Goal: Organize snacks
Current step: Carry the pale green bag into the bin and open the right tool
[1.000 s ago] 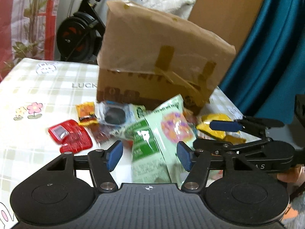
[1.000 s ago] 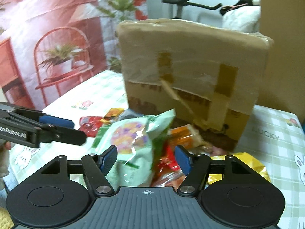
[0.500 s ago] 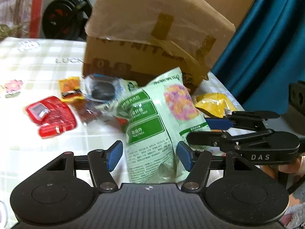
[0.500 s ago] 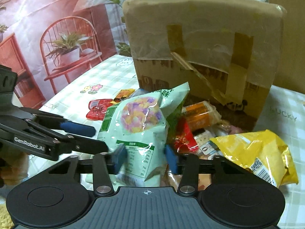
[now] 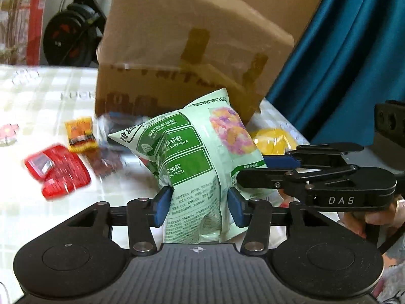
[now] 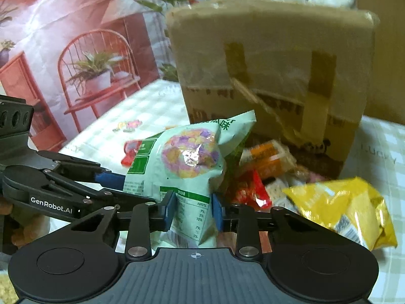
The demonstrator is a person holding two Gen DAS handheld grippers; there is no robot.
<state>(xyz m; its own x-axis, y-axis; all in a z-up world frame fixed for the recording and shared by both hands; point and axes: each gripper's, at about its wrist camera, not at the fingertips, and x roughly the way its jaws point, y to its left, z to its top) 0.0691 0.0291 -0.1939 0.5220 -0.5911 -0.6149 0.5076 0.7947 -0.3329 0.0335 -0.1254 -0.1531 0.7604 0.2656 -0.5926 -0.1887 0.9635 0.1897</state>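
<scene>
The big cardboard box (image 6: 273,76) stands shut on the table (image 5: 38,96). Both grippers have just been closing on the green snack bag (image 5: 192,162): the left gripper (image 5: 198,209) and right gripper (image 6: 193,211) pinch its bottom end. A yellow bag (image 6: 346,207) lies near the right edge.

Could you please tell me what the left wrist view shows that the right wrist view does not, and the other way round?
Only the left wrist view shows the blue curtain and the flat red packet. Only the right wrist view shows the chair picture and the orange bar. Both show the green snack bag with the left gripper and the right gripper closed on it, the cardboard box and the yellow bag.
</scene>
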